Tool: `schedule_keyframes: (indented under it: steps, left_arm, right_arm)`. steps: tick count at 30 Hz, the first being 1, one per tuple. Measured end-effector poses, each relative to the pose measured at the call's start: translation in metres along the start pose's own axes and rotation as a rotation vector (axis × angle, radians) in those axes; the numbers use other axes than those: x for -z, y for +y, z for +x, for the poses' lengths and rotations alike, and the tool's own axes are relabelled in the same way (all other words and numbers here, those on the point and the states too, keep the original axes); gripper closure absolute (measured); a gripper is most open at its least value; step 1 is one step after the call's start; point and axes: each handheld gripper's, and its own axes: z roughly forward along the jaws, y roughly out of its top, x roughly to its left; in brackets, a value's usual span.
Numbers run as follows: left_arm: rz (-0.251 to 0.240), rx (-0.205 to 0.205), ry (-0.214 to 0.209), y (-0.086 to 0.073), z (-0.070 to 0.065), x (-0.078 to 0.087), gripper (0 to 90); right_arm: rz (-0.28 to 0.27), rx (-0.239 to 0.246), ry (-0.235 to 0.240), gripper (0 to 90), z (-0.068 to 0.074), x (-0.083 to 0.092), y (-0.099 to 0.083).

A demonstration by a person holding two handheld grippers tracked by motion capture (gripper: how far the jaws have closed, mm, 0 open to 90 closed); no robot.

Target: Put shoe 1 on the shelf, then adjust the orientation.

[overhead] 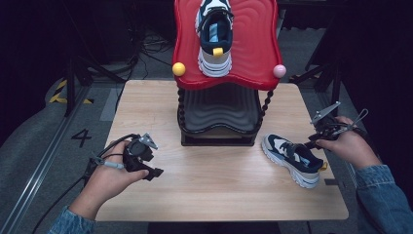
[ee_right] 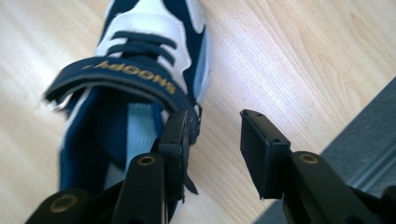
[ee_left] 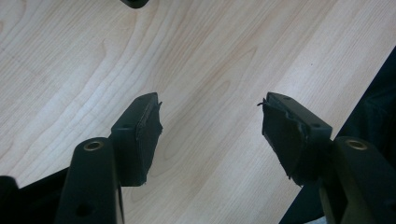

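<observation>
Apparently the work in hand is setting a pair of sneakers on a shoe rack: one navy, white and grey sneaker [overhead: 215, 36] already sits on the glossy red wavy top shelf [overhead: 258, 44] of the black-framed rack [overhead: 219, 119] at the far middle of the light wooden table [overhead: 209, 185], its heel toward the near side. The second navy-and-white sneaker [overhead: 293, 158] lies on the table at the near right, just right of the rack's base, toe pointing left and far. The right gripper [overhead: 311, 143] is at that shoe's heel end; in the right gripper view its jaws stand fairly wide, one jaw inside the collar by the strap [ee_right: 116, 79] and the other outside over bare wood, so the shoe's side wall lies between them but the pads do not seem to press on it. No earlier picture bears on that. The left gripper [overhead: 153, 171] rests low at the near left, well apart from both shoes, its jaws wide with nothing but table between them. To do the step well, the person would likely seat the inner jaw deeper past the collar, close firmly on the padded wall rather than the loose strap, lift level, and aim for the free grey lower shelf [overhead: 219, 109].
</observation>
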Motion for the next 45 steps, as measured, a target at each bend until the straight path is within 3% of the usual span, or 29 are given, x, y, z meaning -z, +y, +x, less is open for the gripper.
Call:
schedule_keyframes:
  steps: [4, 10, 18, 22, 25, 26, 28, 31, 33, 34, 35, 38, 39, 43, 45]
  left_arm:
    - [-0.001, 0.002, -0.007, 0.000, -0.001, -0.002, 37.9]
    - [0.000, -0.002, -0.014, 0.001, -0.002, -0.005, 37.9]
    - [-0.003, -0.009, -0.020, 0.003, -0.004, -0.007, 37.8]
    - [-0.003, -0.016, -0.024, 0.003, -0.004, -0.010, 37.8]
    - [-0.002, -0.016, -0.024, 0.003, -0.004, -0.010, 37.7]
    - [-0.002, -0.016, -0.026, 0.003, -0.003, -0.011, 37.7]
    - [0.000, -0.016, -0.026, 0.003, -0.003, -0.011, 37.7]
    - [0.002, -0.012, -0.023, 0.002, -0.002, -0.011, 37.8]
    - [0.003, -0.014, -0.023, 0.002, 0.000, -0.012, 37.7]
    - [0.005, -0.008, -0.027, 0.002, 0.000, -0.012, 37.8]
    - [0.002, -0.013, -0.024, 0.002, 0.000, -0.013, 37.8]
    - [0.004, -0.010, -0.038, 0.002, 0.000, -0.017, 37.7]
    - [0.004, -0.010, -0.038, 0.002, 0.000, -0.017, 37.7]
    - [0.005, -0.010, -0.041, 0.001, 0.001, -0.018, 37.5]
    - [0.010, -0.003, -0.044, -0.001, 0.003, -0.019, 37.0]
  right_arm:
    - [-0.047, 0.019, 0.014, 58.8, 0.014, 0.021, -0.009]
    - [-0.052, 0.010, 0.044, 56.2, 0.034, 0.042, -0.029]
    - [0.007, -0.013, 0.048, 53.5, 0.049, 0.048, -0.049]
    - [0.044, -0.050, 0.065, 55.5, 0.051, 0.038, -0.060]
    - [0.048, -0.059, 0.069, 58.6, 0.049, 0.031, -0.062]
    - [0.062, -0.060, 0.052, 73.3, 0.048, 0.028, -0.061]
    - [0.075, -0.065, 0.040, 74.0, 0.048, 0.028, -0.061]
    - [0.068, -0.060, 0.038, 83.5, 0.053, 0.031, -0.057]
    - [0.061, -0.038, 0.046, 83.4, 0.061, 0.034, -0.054]
    - [0.061, -0.010, 0.078, 82.9, 0.072, 0.036, -0.048]
    - [0.061, -0.010, 0.078, 82.9, 0.072, 0.036, -0.048]
    - [0.048, 0.038, 0.132, 79.8, 0.091, 0.035, -0.038]
    - [0.048, 0.038, 0.132, 79.8, 0.091, 0.035, -0.038]
    - [0.090, 0.031, 0.170, 66.1, 0.097, 0.034, -0.037]
    - [0.074, 0.039, 0.161, 63.4, 0.096, 0.042, -0.036]
